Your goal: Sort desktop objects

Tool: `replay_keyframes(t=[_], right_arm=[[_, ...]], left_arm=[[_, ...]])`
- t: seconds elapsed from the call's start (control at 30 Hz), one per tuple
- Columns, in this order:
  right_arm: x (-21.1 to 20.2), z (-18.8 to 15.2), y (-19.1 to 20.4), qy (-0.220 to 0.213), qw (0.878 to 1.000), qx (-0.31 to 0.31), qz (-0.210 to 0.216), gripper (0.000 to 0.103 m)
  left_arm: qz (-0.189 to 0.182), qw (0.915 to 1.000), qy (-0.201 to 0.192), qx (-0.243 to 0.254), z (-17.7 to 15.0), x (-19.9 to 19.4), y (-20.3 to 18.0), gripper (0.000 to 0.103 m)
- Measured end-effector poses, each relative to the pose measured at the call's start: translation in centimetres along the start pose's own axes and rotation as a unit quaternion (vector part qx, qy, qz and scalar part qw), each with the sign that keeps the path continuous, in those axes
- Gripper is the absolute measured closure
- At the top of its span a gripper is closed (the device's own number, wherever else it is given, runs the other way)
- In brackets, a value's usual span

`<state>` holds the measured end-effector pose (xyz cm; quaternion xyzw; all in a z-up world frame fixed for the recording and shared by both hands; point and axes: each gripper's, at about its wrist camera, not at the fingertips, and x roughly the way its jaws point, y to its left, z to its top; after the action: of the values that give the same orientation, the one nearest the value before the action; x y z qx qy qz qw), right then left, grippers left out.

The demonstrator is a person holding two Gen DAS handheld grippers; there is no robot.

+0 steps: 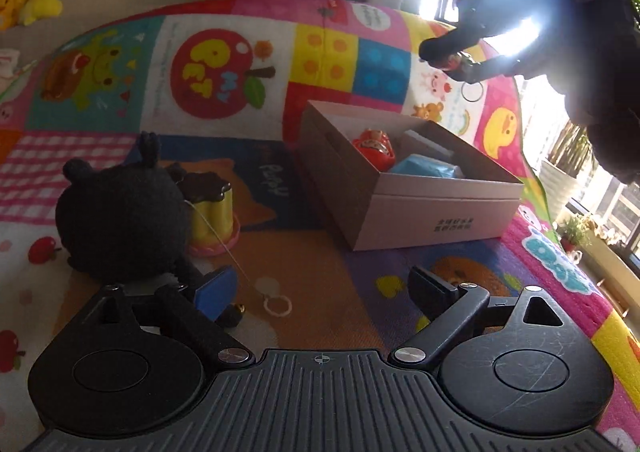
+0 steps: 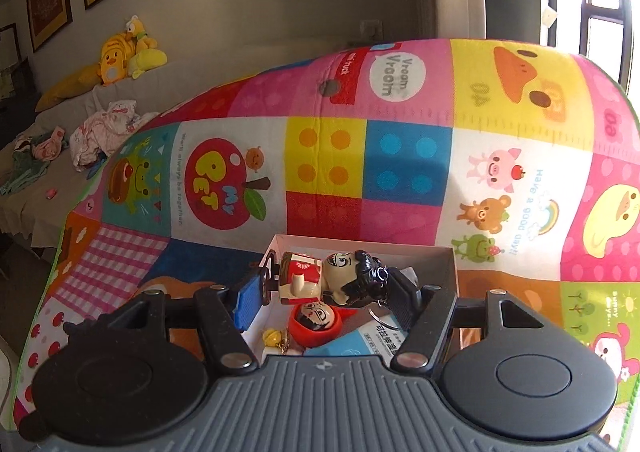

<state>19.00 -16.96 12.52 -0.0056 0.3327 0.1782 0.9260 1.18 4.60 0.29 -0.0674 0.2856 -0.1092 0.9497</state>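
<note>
Over playmat (image 2: 400,156), right tool (image 2: 326,288) clamps figurine keychain (image 2: 332,278) above box (image 2: 448,264).

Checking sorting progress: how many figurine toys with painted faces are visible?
2. A long figurine keychain with black hair is held in the right gripper above the open cardboard box. A round red doll lies inside the box. Others may be hidden.

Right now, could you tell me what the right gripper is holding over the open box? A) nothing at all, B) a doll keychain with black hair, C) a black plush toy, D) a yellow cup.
B: the right gripper is closed on the doll keychain, black-haired and red-clothed, lying sideways between the fingers over the cardboard box.
</note>
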Motion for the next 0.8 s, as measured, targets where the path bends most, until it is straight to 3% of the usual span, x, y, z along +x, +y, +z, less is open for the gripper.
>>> replay_keyframes(t=[0.27,0.33,0.6,0.8], right_arm=[[9.3,2.2,2.2,0.076,0.997,0.027,0.001,0.038],[10.2,2.2,1.8,0.084,0.995,0.044,-0.001,0.029],[8.0,1.3,2.3,0.064,0.998,0.004,-0.016,0.026],[4.7,-0.6,6.0,0.042,0.997,-0.049,0.035,0.030]], left_arm=[[-0.029,0.9995,-0.011,-0.010,-0.3,-0.5,0.2,0.005],[-0.032,0.9992,-0.011,-0.023,-0.3,-0.5,0.6,0.005],[-0.037,0.9985,-0.011,-0.038,-0.2,-0.5,1.1,0.004],[-0.024,0.9990,-0.016,-0.034,-0.1,-0.6,0.9,0.003]])
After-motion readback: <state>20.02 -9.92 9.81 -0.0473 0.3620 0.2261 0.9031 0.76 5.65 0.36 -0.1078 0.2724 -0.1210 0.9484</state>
